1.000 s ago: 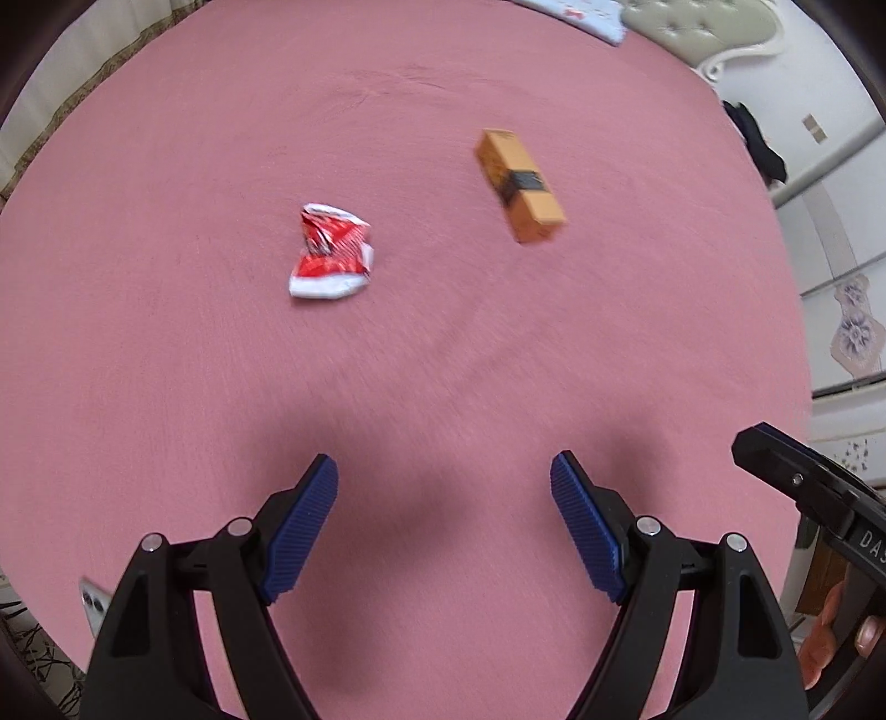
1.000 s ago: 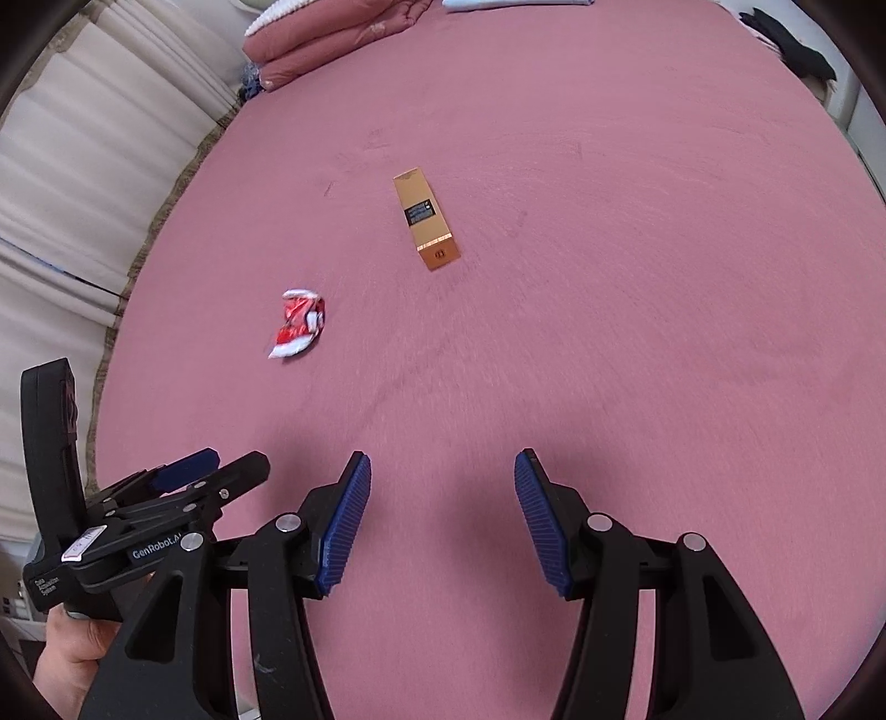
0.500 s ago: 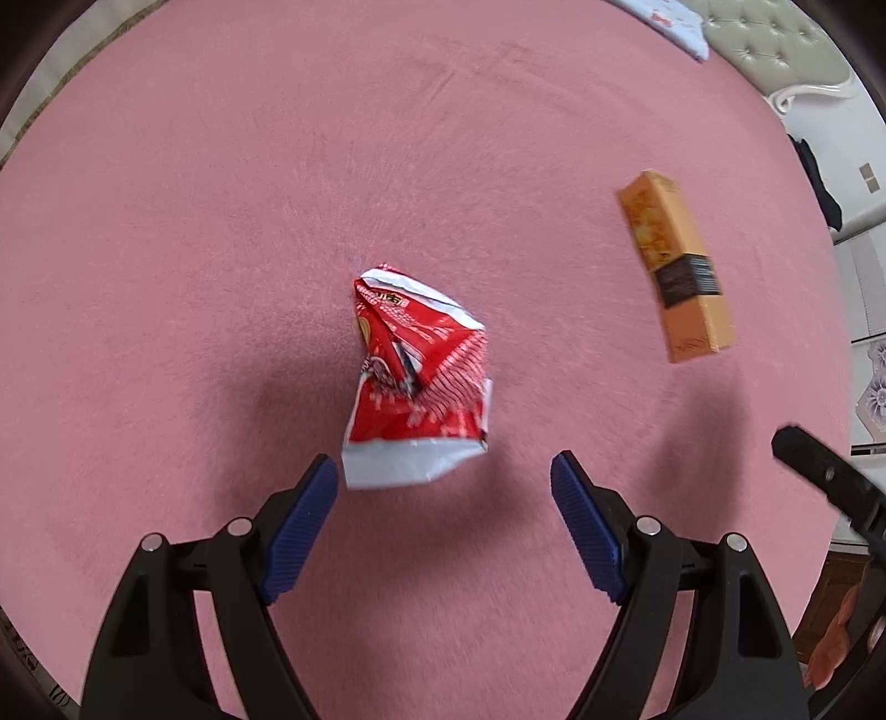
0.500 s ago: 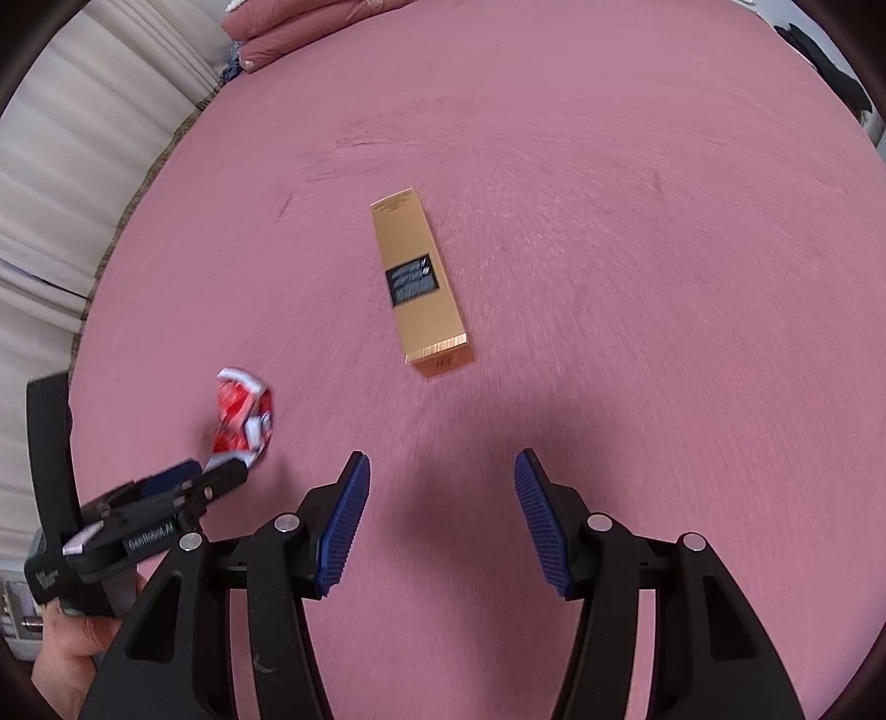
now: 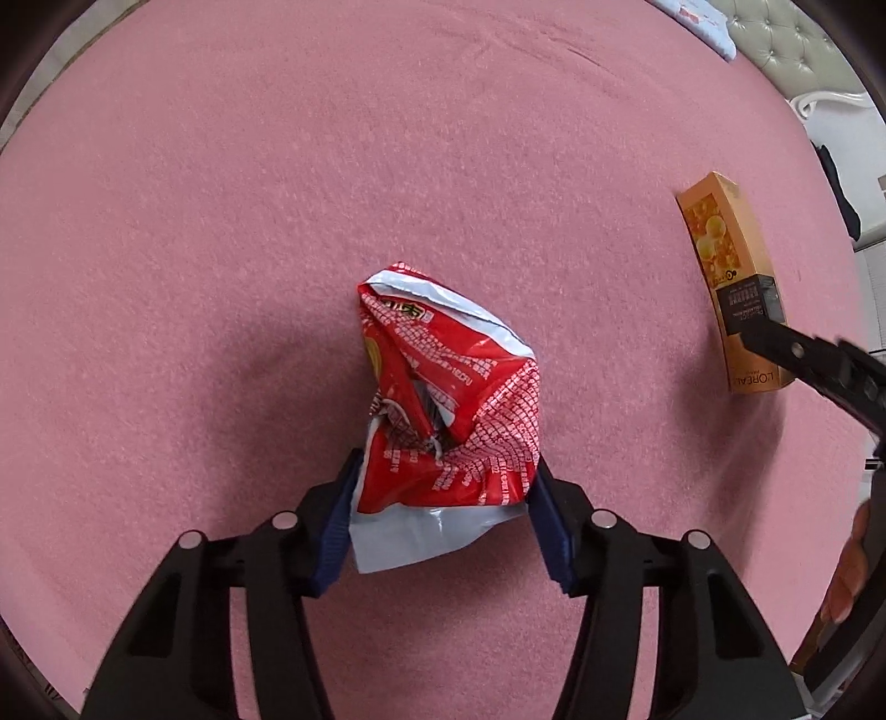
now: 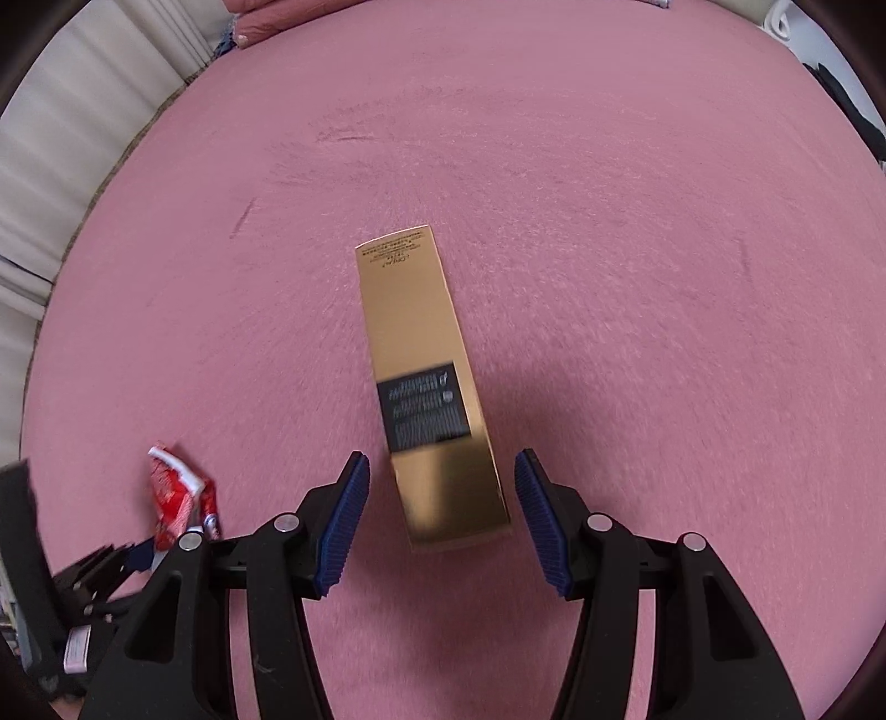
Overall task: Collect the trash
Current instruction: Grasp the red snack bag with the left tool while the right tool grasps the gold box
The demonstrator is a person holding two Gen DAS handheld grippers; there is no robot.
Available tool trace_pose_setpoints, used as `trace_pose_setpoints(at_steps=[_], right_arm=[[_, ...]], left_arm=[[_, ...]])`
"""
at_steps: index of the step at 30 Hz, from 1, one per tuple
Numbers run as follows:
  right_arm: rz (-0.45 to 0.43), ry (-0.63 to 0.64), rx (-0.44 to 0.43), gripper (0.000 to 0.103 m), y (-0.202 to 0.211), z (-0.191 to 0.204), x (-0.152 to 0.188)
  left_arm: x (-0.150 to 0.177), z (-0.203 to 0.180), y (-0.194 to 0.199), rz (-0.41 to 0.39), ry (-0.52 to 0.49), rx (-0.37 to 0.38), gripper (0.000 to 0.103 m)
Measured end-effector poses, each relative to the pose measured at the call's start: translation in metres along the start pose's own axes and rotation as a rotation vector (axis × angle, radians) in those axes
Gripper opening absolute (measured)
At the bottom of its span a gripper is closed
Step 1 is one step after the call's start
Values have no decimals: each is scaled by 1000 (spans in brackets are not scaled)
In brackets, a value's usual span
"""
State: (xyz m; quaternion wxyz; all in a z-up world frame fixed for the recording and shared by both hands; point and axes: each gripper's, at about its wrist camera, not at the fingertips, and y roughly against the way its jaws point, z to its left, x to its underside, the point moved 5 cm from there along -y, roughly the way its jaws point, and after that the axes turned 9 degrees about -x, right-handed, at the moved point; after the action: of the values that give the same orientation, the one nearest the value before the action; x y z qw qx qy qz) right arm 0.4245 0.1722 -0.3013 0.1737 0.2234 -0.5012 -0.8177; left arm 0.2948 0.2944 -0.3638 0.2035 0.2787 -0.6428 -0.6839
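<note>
A crumpled red and white snack wrapper [image 5: 443, 399] lies on the pink bedspread [image 5: 249, 221]. My left gripper [image 5: 443, 526] points straight down over it; its jaws are closing, and both blue pads touch the wrapper's lower sides. In the right wrist view the wrapper [image 6: 177, 493] shows at lower left. A long gold carton [image 6: 415, 321] lies lengthwise ahead of my right gripper [image 6: 440, 515], which is open and straddles the carton's near end with a gap on each side. In the left wrist view the carton [image 5: 731, 277] is at the right edge, partly covered by a black finger [image 5: 819, 365].
Pink bedspread fills both views. Pale curtains [image 6: 83, 138] hang past its left edge, and folded pink bedding [image 6: 266, 16] lies at the far end. A tufted headboard [image 5: 786, 33] and a dark garment [image 6: 853, 111] sit at the far right.
Both grippers have come down and forward. The left jaws have narrowed onto the wrapper, which now sits between them. The carton's near end has come between the right gripper's open jaws.
</note>
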Motion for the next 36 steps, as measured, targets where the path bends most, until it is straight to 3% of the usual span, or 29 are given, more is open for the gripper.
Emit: trace_pose_setpoints(at_steps=[1, 2, 4, 8, 12, 23, 36], right_arm=[[5, -7, 5, 54, -3, -1, -2], [9, -11, 5, 53, -5, -1, -4], [14, -17, 1, 39, -8, -2, -6], [17, -26, -4, 37, -7, -4, 2], [29, -45, -13, 37, 6, -10, 31], [71, -189, -85, 36, 58, -29, 170], [64, -278, -162, 36, 161, -34, 329]], left_arm=[[0, -1, 0, -6, -6, -5, 39], [2, -1, 3, -9, -9, -3, 37], [3, -2, 3, -11, -5, 5, 35], [6, 2, 5, -12, 14, 35, 32], [24, 2, 12, -7, 9, 65, 32], [134, -22, 35, 51, -65, 135, 32], [280, -66, 105, 85, -154, 208, 31]])
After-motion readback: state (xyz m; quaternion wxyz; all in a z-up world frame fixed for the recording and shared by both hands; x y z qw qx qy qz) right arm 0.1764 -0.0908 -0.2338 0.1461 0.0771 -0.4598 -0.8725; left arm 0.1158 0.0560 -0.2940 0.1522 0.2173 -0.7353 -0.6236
